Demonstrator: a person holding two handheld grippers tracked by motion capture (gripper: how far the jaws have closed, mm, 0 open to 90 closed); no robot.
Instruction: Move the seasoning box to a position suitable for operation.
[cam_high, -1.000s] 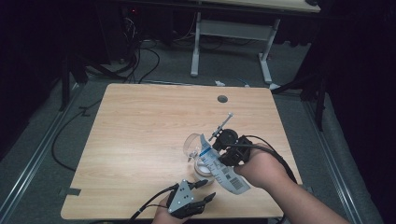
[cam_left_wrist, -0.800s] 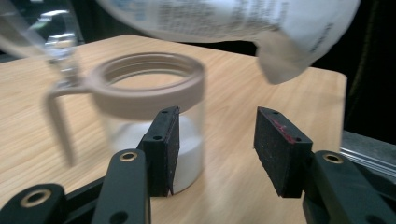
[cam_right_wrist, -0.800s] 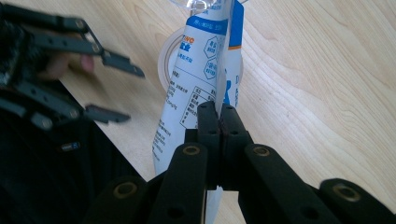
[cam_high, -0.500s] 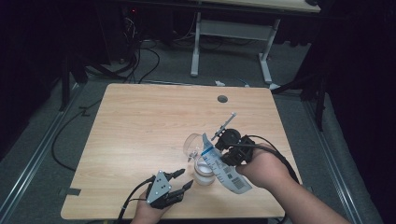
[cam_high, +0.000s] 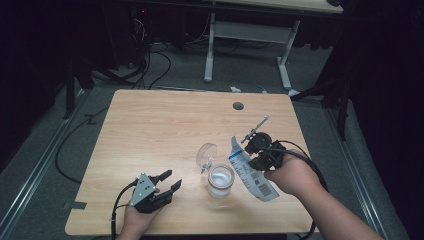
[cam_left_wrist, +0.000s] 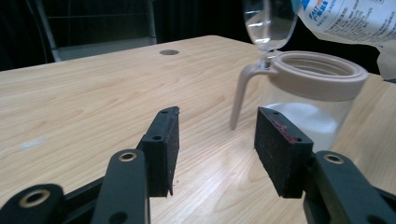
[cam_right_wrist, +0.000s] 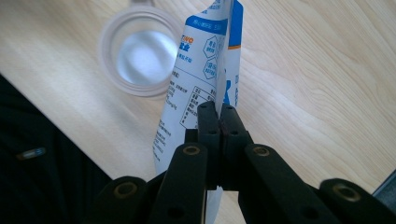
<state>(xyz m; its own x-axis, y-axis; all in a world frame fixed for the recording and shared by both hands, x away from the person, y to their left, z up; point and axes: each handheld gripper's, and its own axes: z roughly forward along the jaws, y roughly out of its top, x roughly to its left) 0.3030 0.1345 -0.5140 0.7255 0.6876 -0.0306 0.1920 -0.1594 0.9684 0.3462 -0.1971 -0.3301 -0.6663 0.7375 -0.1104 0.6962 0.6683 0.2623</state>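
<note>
A clear jar (cam_high: 220, 181) with white powder in it stands near the table's front edge, its clear hinged lid (cam_high: 206, 154) flipped up. My right gripper (cam_high: 253, 161) is just right of the jar, shut on a white and blue printed pouch (cam_high: 255, 180). In the right gripper view the jaws (cam_right_wrist: 218, 112) pinch the pouch (cam_right_wrist: 205, 79) above the table, beside the jar's open mouth (cam_right_wrist: 142, 56). My left gripper (cam_high: 172, 179) rests open at the front left. Its view has the open gripper (cam_left_wrist: 215, 140) aimed at the jar (cam_left_wrist: 317, 93), with nothing between the pads.
The wooden table (cam_high: 160, 130) has a round cable hole (cam_high: 238, 106) near its far edge. A white desk frame (cam_high: 245, 35) and cables on the floor (cam_high: 150, 65) lie beyond it. Black cables trail from both grippers.
My left gripper has slid left along the table's front, away from the jar. The right gripper with the pouch has shifted slightly to the right.
</note>
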